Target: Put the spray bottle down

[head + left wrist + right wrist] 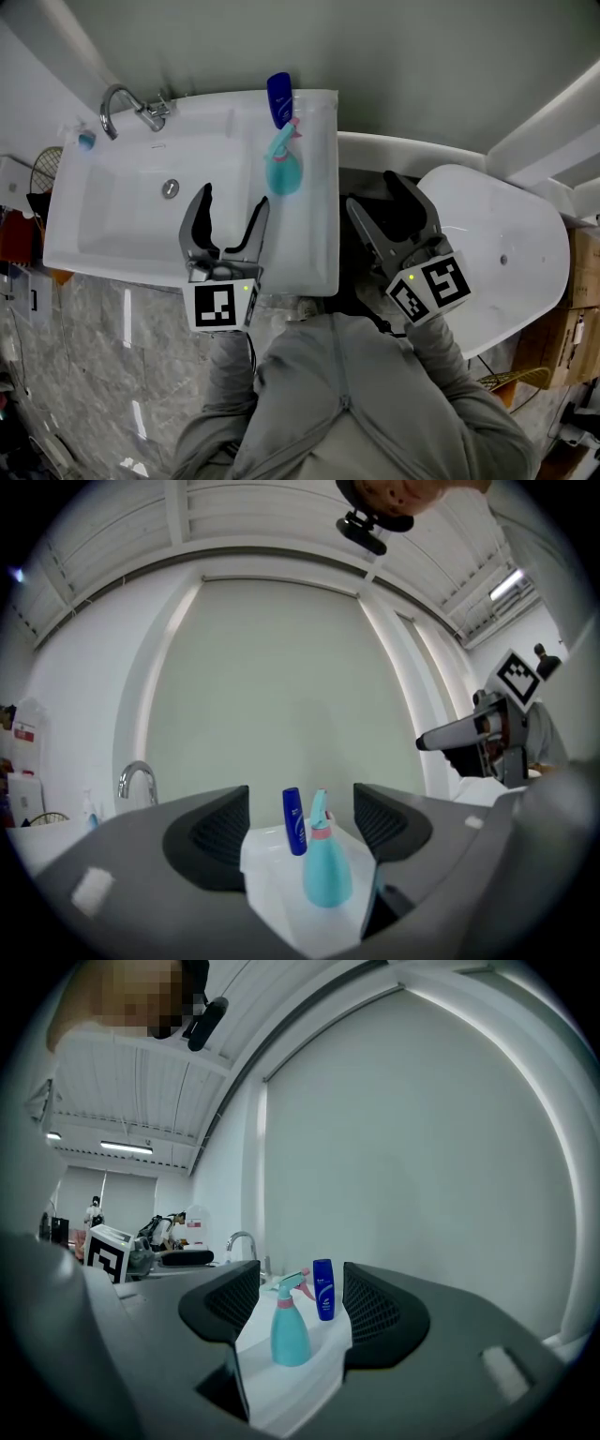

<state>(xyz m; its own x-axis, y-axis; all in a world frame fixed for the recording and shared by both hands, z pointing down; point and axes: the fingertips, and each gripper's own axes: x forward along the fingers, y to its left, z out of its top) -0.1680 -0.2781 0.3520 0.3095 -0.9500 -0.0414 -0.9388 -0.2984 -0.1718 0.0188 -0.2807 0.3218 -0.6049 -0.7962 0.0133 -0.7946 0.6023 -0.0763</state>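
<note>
Spray btl [283, 167] upright on sink [112, 234] ledge

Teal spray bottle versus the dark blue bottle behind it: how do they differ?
The teal spray bottle has a wide rounded body, a pink collar and a trigger head; the dark blue bottle is slim and blue all over. The teal spray bottle stands nearer the person, the dark blue bottle back at the wall. Both stand upright on the white sink, on its right ledge.
</note>
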